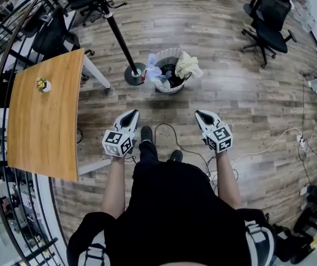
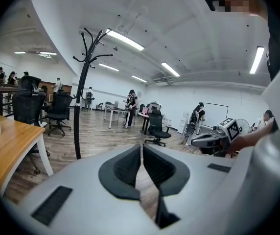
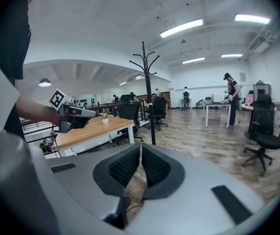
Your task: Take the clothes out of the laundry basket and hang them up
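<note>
Head view is showing the laundry basket (image 1: 173, 88) standing on the wood floor at twelve o'clock from the person, well apart from both grippers. It is a round, white, open-weave basket, and clothes are filling it. A cream garment (image 1: 188, 65) is hanging over the rim at two o'clock, a pale blue and white garment (image 1: 154, 72) is spilling over at nine o'clock, and dark clothes (image 1: 173, 77) are lying in the middle. The black coat rack (image 1: 121, 40) is standing just beside the basket at its nine o'clock.

The left gripper (image 1: 131, 114) is pointing toward twelve o'clock, and its jaws are sitting together with nothing between the ribbed pads. The right gripper (image 1: 202, 114) is pointing the same way at the left one's three o'clock. Its jaws are likewise meeting at the tips, gripping nothing and touching nothing.
</note>
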`<control>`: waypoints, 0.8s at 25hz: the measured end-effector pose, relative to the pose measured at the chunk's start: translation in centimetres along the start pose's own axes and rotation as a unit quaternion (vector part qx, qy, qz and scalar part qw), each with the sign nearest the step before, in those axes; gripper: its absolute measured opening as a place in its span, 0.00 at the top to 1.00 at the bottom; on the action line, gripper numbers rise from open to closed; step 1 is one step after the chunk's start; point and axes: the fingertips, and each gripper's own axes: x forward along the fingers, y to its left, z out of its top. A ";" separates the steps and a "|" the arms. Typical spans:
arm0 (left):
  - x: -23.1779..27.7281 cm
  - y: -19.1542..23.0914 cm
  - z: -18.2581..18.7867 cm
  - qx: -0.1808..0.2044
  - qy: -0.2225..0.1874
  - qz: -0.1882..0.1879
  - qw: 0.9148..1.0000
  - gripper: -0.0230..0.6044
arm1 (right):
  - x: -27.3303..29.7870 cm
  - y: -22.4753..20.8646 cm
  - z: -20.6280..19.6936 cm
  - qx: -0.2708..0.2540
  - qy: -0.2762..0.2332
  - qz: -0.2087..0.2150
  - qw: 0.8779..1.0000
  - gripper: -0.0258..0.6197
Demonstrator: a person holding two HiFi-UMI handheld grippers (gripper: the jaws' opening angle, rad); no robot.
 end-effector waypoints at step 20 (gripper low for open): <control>2.9 6.8 1.9 -0.017 0.005 0.007 1.000 0.68 | 6.6 -1.7 2.0 0.011 0.010 -0.017 1.000 0.52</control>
